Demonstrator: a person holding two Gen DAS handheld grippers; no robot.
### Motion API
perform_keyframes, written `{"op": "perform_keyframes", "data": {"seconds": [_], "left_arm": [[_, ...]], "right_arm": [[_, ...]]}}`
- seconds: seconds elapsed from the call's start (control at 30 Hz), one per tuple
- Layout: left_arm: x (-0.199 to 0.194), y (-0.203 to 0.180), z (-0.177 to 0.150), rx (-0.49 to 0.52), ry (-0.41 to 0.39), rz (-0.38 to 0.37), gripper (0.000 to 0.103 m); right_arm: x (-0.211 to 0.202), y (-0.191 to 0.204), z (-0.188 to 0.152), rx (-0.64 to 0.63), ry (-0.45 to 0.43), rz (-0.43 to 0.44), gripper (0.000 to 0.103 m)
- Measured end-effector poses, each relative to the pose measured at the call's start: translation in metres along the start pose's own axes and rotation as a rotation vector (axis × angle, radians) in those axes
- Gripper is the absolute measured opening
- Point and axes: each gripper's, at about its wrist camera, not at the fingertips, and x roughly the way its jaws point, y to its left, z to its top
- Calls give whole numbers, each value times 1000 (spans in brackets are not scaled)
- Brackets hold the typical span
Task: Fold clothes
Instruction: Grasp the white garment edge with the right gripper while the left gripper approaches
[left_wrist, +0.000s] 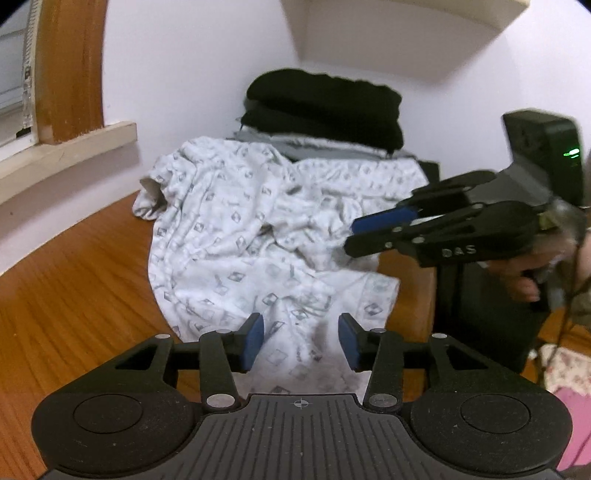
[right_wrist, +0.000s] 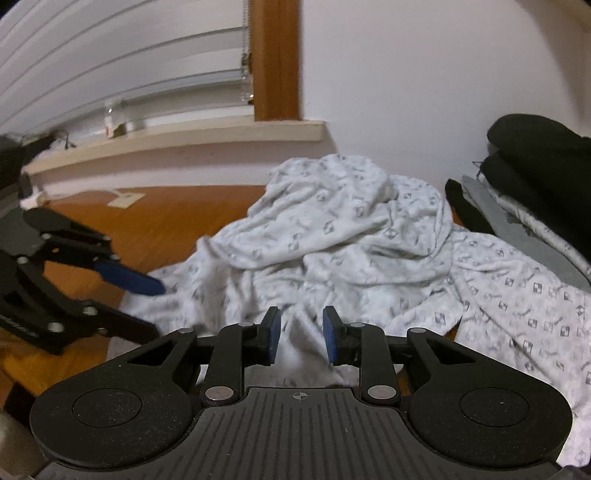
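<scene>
We see a crumpled white cotton garment with a small grey diamond print (left_wrist: 258, 236) lying in a loose heap on the brown wooden table (left_wrist: 74, 280). It lies directly ahead of our left hand-held gripper (left_wrist: 301, 341), whose blue pads stand apart with only cloth showing between them, so it is released and grasps nothing. Our right hand-held gripper (right_wrist: 301, 338) is also released; its pads stand apart, a little narrower, just above the near folds of the same garment.

Beyond the garment, farther from both hand-held grippers and against the white wall (left_wrist: 192, 85), there is a neat stack of folded clothes: thick black pieces on top (left_wrist: 325, 107) and a flat grey piece under them (left_wrist: 314, 147).

We judge that part of the task is done, because this stack lies folded already. The printed garment is not folded: it is bunched, with many wrinkles, and one edge hangs over the table border on the right side. It must be spread flat and then folded.
</scene>
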Motion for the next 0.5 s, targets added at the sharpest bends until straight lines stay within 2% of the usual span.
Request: {"op": "perform_keyframes", "data": {"seconds": [0.07,0.1,0.2,0.27,0.3,0.33,0.5], "left_arm": [[6,-1,0,13,11,23,48],[9,-1,1,19,15,36,44],[10,6,2,15,14,60,6],[5,14,2,-7,-2,62,5],[-5,21,1,-17,-17,69,5],[-14,27,0,-27,-32,77,4],[-71,69,-5,-102,-122,137,3]], "right_arm": [[-2,4,-3,-15,5,-5,29],[-3,6,-5,-23,7,-8,29],[-5,12,-10,-45,14,-16,30],[-6,14,-9,-45,10,-7,30],[-7,16,-6,-39,5,3,24],[-7,17,-3,-33,-1,13,7],[-14,28,19,-16,-46,78,5]]}}
